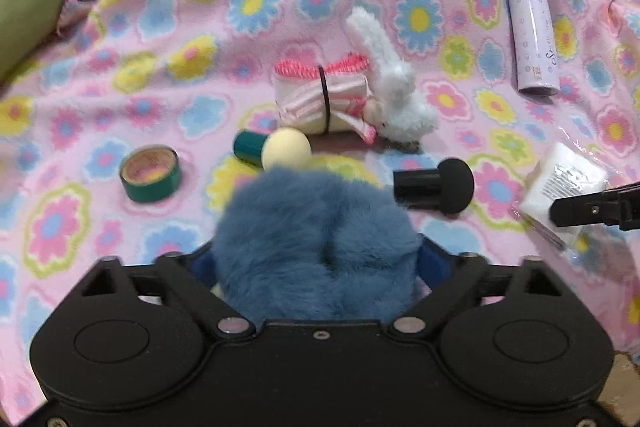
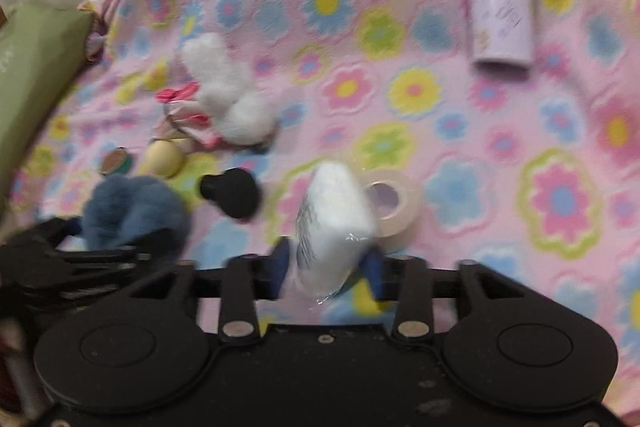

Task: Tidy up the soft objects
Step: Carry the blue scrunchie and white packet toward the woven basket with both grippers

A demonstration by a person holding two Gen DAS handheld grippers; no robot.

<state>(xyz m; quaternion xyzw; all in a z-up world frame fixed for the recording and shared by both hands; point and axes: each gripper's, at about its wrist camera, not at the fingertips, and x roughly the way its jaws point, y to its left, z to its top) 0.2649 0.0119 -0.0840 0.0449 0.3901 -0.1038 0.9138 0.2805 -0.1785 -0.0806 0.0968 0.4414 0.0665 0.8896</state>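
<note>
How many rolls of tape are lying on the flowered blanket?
2. A green tape roll lies left of the cream-headed sponge applicator. A clear tape roll lies just behind the wrapped white pack in the right claw. Others may be hidden behind the blue fluffy object.

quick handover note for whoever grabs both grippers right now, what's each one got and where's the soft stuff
Left gripper: fingers wide around the blue fluffy pompom; whether they press it is unclear.
Right gripper: shut on the white wrapped pack, lifted above the floral blanket.
On the blanket: white plush bunny against the rolled pink cloth, cream sponge puff, black sponge puff, green tape roll, clear tape roll, purple bottle.
Done: nothing visibly sorted yet.
Left: place both held items, then gather the remaining soft ones.
</note>
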